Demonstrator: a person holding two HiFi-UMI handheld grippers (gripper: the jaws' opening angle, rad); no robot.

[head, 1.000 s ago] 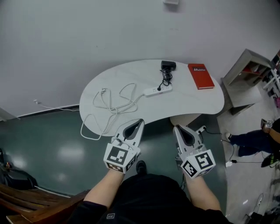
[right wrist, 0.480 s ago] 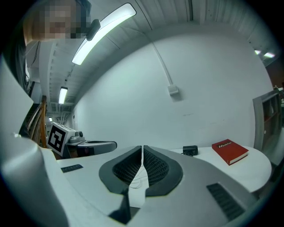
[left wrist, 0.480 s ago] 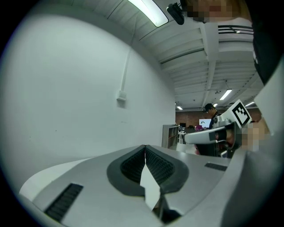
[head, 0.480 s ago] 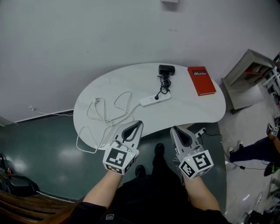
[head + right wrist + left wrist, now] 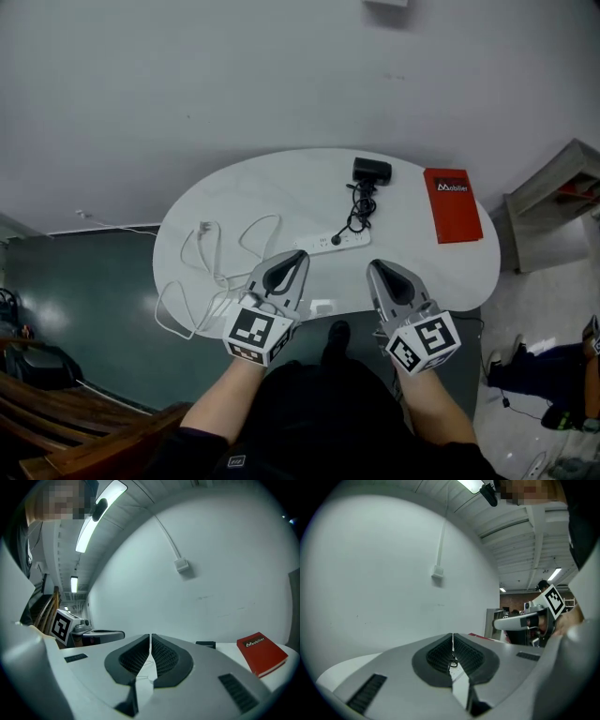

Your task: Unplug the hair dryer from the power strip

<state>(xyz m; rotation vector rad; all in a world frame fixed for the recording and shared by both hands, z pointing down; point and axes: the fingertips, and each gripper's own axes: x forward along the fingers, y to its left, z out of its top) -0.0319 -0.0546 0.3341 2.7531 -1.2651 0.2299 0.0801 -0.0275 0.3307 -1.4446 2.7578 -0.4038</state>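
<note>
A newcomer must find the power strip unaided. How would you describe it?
On the curved white table by the wall, look in front of the black hair dryer, left of the red book. The power strip is a short white bar; unlike the loose white cable beside it, it has a black plug in it.

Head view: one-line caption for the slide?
Left gripper and right gripper, shut and empty, over the near edge of a white table: hair dryer plugged into power strip, red book, loose white cable.
</note>
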